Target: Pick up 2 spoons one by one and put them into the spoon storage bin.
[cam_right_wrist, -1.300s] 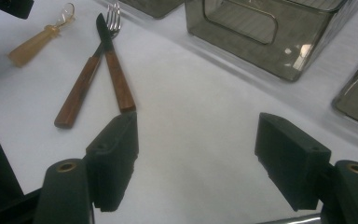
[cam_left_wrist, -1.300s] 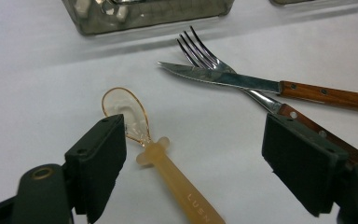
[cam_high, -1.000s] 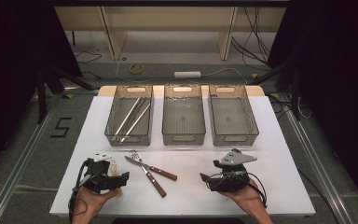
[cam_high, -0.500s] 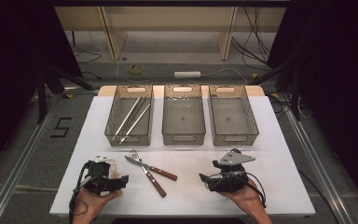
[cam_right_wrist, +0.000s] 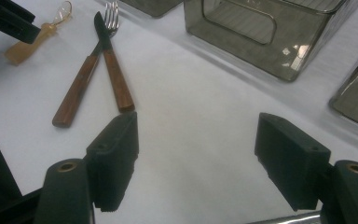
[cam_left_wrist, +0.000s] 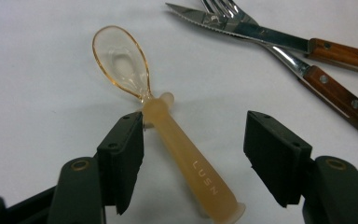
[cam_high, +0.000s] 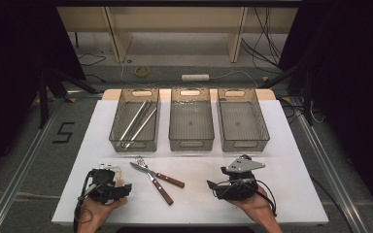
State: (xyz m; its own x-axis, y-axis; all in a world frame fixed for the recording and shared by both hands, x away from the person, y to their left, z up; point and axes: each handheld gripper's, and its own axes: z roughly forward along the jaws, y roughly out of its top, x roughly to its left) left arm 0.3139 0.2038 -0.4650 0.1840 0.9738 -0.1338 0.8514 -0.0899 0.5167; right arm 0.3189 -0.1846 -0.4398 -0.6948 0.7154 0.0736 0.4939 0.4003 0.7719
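Comparing this moment with the high view of a second ago, we find almost nothing changed: both hands rest at the near edge of the counter [cam_high: 291, 145] as before, and the knife and fork lie where they lay. Our left claw [cam_left_wrist: 193, 140] has stayed near the left corner, and the right claw [cam_right_wrist: 196, 154] has stayed near the right.

We see the left claw released, its jaws spread to either side of a spoon [cam_left_wrist: 168, 126] with a clear bowl and a pale amber handle. The spoon lies flat on the counter, its handle running between the jaws; the left jaw sits just beside the neck of the spoon, while the right jaw stands well apart from it. We cannot tell whether the left jaw touches it.

We see the right claw released too, open over bare counter, with nothing between its jaws.

Counting, we find one spoon, one knife [cam_high: 157, 175] and one fork [cam_high: 154, 180], both with wooden handles and crossed over each other between the two claws. Three bins [cam_high: 191, 144] stand in a row at the far side. The left bin [cam_high: 132, 145] holds a few long metal pieces, too blurred for us to count exactly.
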